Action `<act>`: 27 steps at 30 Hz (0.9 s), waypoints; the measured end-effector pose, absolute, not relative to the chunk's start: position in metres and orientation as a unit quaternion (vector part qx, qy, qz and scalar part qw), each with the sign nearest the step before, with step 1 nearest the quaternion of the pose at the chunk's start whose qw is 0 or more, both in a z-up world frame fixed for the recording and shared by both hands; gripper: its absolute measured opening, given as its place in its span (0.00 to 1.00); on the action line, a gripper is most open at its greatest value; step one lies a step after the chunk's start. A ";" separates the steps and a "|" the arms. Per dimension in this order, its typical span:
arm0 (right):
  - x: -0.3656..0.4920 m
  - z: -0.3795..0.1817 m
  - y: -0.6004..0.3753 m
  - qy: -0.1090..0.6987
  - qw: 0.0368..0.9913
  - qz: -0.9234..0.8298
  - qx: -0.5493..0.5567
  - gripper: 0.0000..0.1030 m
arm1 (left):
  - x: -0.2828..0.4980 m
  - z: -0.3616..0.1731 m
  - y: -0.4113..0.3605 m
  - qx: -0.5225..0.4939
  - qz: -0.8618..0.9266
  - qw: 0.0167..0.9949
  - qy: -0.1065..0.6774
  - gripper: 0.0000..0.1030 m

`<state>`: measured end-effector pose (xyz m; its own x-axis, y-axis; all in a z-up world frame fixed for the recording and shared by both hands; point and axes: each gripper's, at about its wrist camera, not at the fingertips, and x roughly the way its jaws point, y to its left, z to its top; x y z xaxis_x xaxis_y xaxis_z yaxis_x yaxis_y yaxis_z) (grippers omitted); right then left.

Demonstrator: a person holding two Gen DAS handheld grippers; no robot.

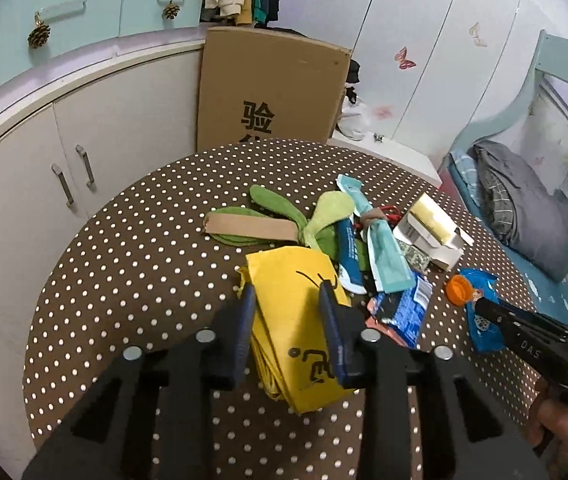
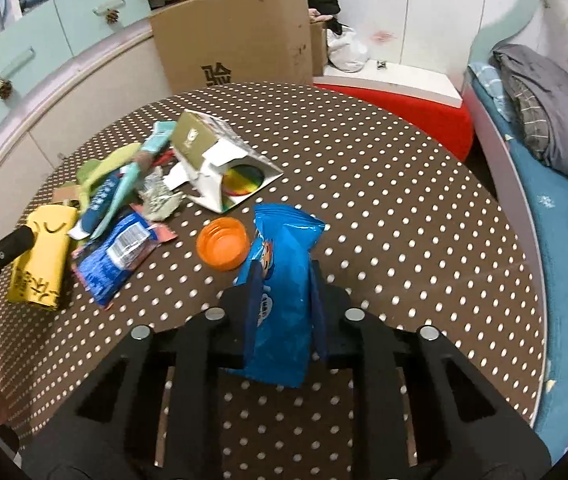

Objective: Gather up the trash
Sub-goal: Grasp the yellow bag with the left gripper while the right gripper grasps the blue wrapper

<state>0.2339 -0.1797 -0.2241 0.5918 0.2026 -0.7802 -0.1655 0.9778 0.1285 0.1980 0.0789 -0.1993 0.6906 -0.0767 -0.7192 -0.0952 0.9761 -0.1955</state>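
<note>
A folded yellow bag (image 1: 292, 312) lies on the polka-dot table (image 1: 131, 264); my left gripper (image 1: 288, 294) is open with a finger on each side of it. The bag also shows in the right wrist view (image 2: 41, 258). My right gripper (image 2: 286, 280) is open and straddles a blue snack wrapper (image 2: 279, 280), also seen in the left wrist view (image 1: 480, 312). An orange bottle cap (image 2: 221, 248) lies just left of that wrapper. A second blue wrapper (image 2: 117, 256), teal packets (image 2: 131, 176), green cloth scraps (image 1: 284, 212) and an open white box (image 2: 227, 160) form a pile.
A large cardboard box (image 1: 271, 88) stands behind the table. Cream cabinets (image 1: 43, 184) are at the left, white wardrobe doors (image 1: 424, 40) at the back. A bed with grey bedding (image 2: 544, 120) is at the right, and a red cushion (image 2: 424, 116) lies beyond the table's far edge.
</note>
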 end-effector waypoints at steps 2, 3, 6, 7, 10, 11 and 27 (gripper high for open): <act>0.224 -0.222 -0.183 0.437 0.892 0.111 0.029 0.17 | 0.192 -0.199 0.079 -0.108 0.000 0.913 0.393 0.29; 0.220 -0.222 -0.183 0.436 0.892 0.115 0.031 0.16 | 0.190 -0.199 0.078 -0.108 -0.003 0.913 0.393 0.29; 0.208 -0.219 -0.186 0.437 0.891 0.119 0.031 0.16 | 0.186 -0.199 0.075 -0.099 -0.011 0.913 0.396 0.48; 0.204 -0.219 -0.188 0.439 0.890 0.121 0.034 0.16 | 0.186 -0.202 0.074 -0.093 -0.003 0.911 0.402 0.79; 0.197 -0.219 -0.190 0.442 0.888 0.125 0.034 0.16 | 0.189 -0.207 0.070 -0.098 0.001 0.908 0.408 0.90; 0.195 -0.219 -0.190 0.442 0.888 0.125 0.034 0.16 | 0.191 -0.209 0.068 -0.099 -0.003 0.906 0.411 0.90; 0.174 -0.196 -0.202 0.419 0.895 0.147 0.042 0.13 | 0.173 -0.198 0.061 -0.093 -0.035 0.912 0.398 0.43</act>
<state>0.1741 -0.2019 -0.1956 0.6050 0.2994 -0.7378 -0.2282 0.9529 0.1996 0.1730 0.0615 -0.1979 0.6810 -0.1372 -0.7193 -0.0103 0.9804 -0.1967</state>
